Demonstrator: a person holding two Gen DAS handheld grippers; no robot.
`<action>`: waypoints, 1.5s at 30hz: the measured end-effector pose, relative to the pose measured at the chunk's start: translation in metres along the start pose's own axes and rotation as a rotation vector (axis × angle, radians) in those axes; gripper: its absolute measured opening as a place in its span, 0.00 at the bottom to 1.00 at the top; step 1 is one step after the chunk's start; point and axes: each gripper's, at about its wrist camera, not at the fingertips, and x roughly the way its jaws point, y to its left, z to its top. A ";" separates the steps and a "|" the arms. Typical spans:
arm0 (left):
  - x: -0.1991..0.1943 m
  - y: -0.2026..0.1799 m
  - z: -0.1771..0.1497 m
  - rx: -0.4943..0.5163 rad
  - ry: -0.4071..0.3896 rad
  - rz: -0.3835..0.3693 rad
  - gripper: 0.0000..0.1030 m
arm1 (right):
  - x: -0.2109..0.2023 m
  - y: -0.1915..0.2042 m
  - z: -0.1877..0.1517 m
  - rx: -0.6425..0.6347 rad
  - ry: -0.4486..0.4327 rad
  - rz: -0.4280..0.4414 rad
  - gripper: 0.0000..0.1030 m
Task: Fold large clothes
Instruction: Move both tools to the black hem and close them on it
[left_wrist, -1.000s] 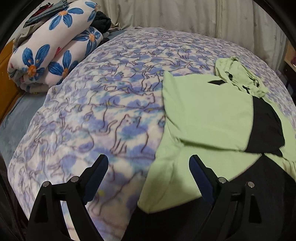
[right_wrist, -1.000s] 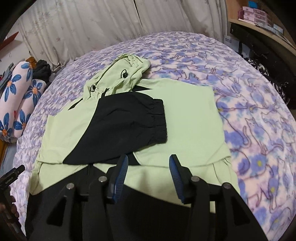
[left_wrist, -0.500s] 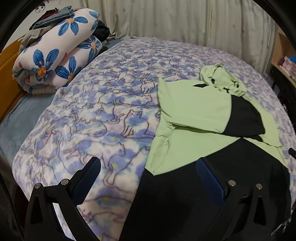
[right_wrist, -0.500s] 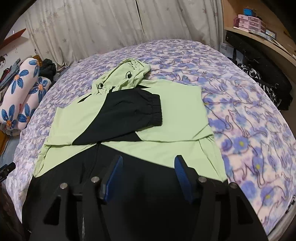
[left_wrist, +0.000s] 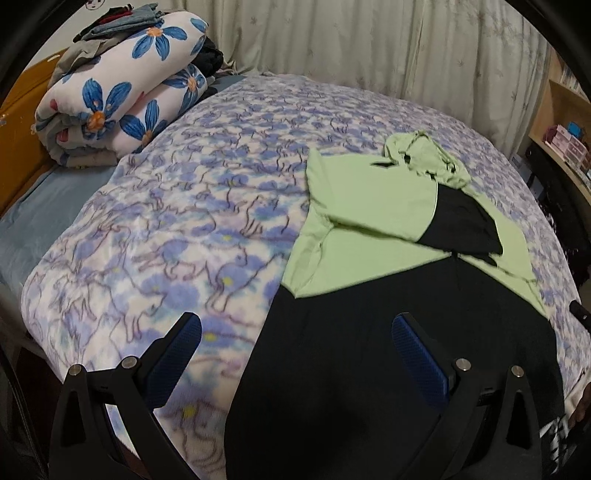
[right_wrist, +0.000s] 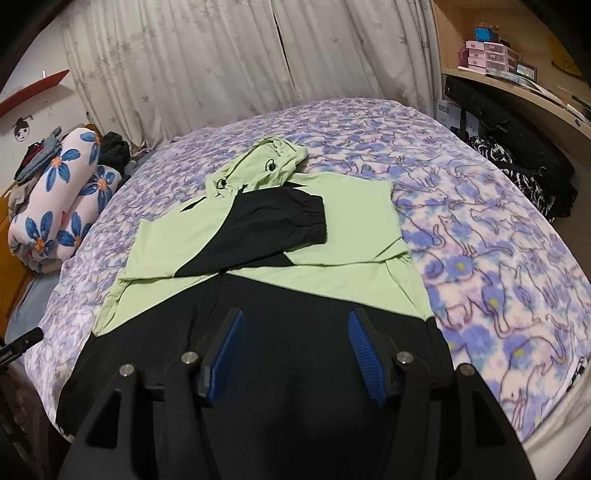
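Note:
A light green and black hooded jacket (right_wrist: 332, 258) lies flat on the bed, hood (right_wrist: 262, 166) away from me. One sleeve with a black cuff (right_wrist: 280, 225) is folded across the chest. The black lower part reaches the near bed edge. It also shows in the left wrist view (left_wrist: 373, 236). My left gripper (left_wrist: 295, 332) is open and empty, above the jacket's lower left corner. My right gripper (right_wrist: 295, 328) is open and empty, above the black hem.
The bed has a purple cat-print blanket (right_wrist: 498, 236). A rolled flower-print quilt (left_wrist: 122, 96) with clothes on top lies at the head on the left. Curtains (right_wrist: 221, 62) hang behind. A shelf with boxes (right_wrist: 491, 59) and dark bags (right_wrist: 517, 147) stand at the right.
Both grippers have drawn back and up from the jacket, so more of the bed and the black hem shows. The right jaws have opened wider. The jacket has not moved.

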 end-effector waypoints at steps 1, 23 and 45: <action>0.001 0.002 -0.003 0.003 0.008 -0.006 0.99 | -0.003 0.000 -0.005 -0.012 -0.004 -0.002 0.57; 0.077 0.029 -0.071 0.087 0.191 -0.125 0.99 | 0.014 -0.128 -0.090 0.147 0.274 -0.109 0.58; 0.094 0.021 -0.073 0.188 0.293 -0.254 0.95 | 0.035 -0.135 -0.101 0.231 0.417 0.198 0.13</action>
